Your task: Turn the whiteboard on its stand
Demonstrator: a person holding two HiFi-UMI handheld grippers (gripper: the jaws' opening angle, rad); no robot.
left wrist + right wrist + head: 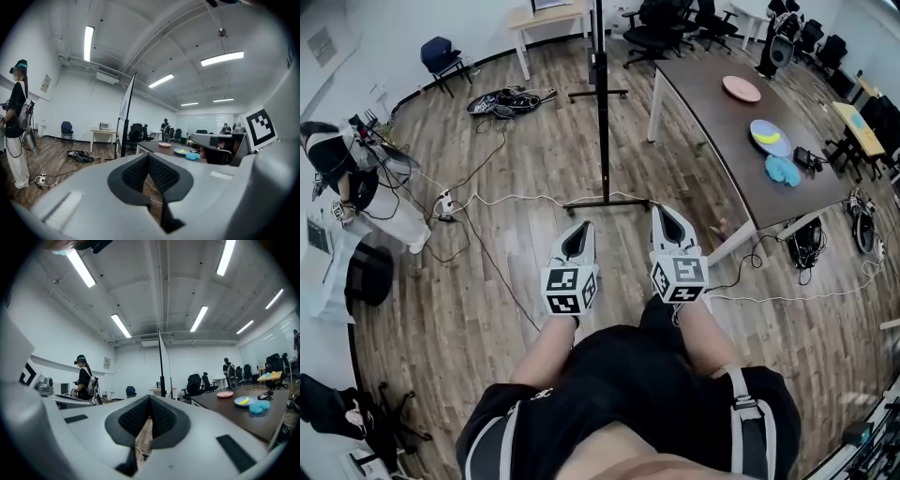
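whiteboard (pixel 601 103) stands upright, edge-on, dead ahead between my claws, apart | left claw (pixel 580 228) pinched together, empty | right claw (pixel 662 212) same; neither clearly nearer

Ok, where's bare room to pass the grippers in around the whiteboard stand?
Bare floor lies between the left gripper, the right gripper and the stand base, and on to the table. Left of the base, cables cross the floor. The table's far half holds plates.
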